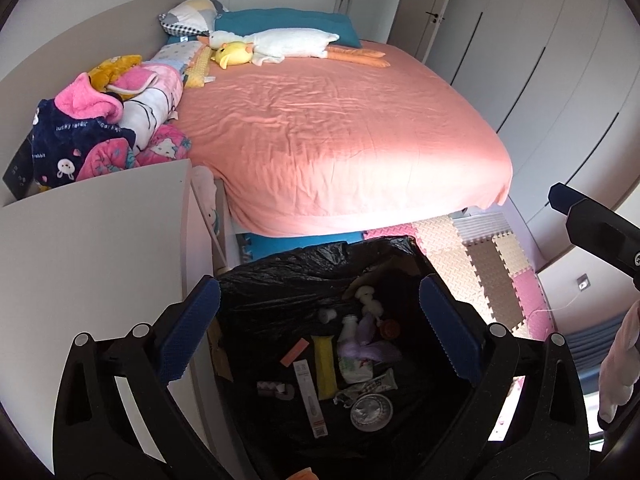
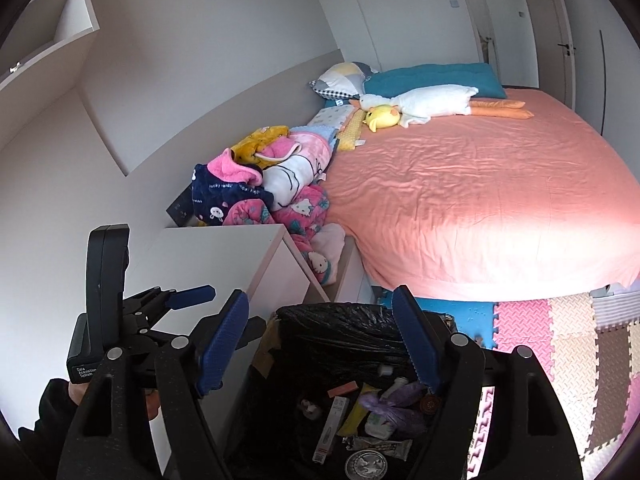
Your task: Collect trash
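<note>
We see both grippers angled down over the bin, a container lined with a black bag, standing on the floor at the foot of the bed and just beside a white cabinet.

Left gripper: jaws wide open, nothing between the blue pads, which straddle the bin's mouth. In the right wrist view we see this left gripper from the side at lower left, over the cabinet edge beside the bin, with a dark sleeve and part of a hand behind it.

Right gripper: jaws open, nothing between them, also held above the bin's opening. In the left wrist view only 1 dark finger of it shows at the right edge, so we place no point there.

Trash lies at the bottom of the bin: a yellow pack, a white strip box, a small pink piece, a purple wrapper, a white bottle and a round foil lid. All of it rests loose on the black liner, well below the pads; neither gripper touches any of it.

The bed has a pink sheet with a white goose toy and a yellow toy near the pillows; clothes are piled along its left side. Foam mats cover the floor to the right of the bin.
</note>
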Tool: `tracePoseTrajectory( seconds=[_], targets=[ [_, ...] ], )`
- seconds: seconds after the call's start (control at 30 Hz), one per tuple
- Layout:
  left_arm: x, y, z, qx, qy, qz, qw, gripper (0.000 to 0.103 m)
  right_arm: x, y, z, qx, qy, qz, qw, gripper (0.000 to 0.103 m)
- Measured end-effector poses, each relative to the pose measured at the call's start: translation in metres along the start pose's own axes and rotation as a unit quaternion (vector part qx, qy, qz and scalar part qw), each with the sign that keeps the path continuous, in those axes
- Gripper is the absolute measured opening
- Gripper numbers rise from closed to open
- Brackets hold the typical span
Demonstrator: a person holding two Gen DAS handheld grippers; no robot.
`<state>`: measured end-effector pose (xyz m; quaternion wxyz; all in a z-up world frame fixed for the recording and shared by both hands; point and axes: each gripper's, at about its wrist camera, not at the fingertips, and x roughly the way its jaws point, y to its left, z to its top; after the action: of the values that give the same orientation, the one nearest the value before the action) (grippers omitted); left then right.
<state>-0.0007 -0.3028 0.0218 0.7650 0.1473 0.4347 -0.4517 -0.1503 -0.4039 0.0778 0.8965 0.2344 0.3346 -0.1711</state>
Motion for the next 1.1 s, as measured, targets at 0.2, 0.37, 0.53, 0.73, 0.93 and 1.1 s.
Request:
tracePoseTrajectory(
  seconds=[0.2, 0.37, 0.53, 0.73, 0.93, 1.1],
  targets=[
    [-0.0028, 0.0005, -0.0004, 0.001, -0.004, 0.0, 1.0, 0.096, 0.0016, 0.0031, -0.0023, -0.004, 0.006, 0.004, 1.0, 0.075],
    [-0.0047, -0.0006, -0.0018, 0.004, -0.006, -0.002, 1.0, 0.096, 0.0018, 0.0051, -0.0037, -0.008, 0.009, 0.008, 1.0, 0.075],
    [-0.0057, -0.0027, -0.0021, 0.012, -0.007, -0.002, 0.9999, 0.096, 0.0025, 0.007, -0.0035, -0.01, 0.01, 0.008, 1.0, 0.075],
    [-0.0055, -0.004, -0.0028, 0.017, -0.005, -0.005, 0.9998, 0.096, 0.0042, 0.0093, -0.0053, -0.013, 0.015, 0.009, 1.0, 0.075],
    [-0.0052, -0.004, -0.0027, 0.017, -0.004, -0.006, 0.9998, 0.096, 0.0044, 0.0095, -0.0054, -0.013, 0.015, 0.009, 1.0, 0.075],
    [-0.005, -0.0028, -0.0032, 0.014, -0.002, -0.006, 0.9999, 0.096, 0.0044, 0.0098, -0.0055, -0.013, 0.015, 0.009, 1.0, 0.075]
  ],
)
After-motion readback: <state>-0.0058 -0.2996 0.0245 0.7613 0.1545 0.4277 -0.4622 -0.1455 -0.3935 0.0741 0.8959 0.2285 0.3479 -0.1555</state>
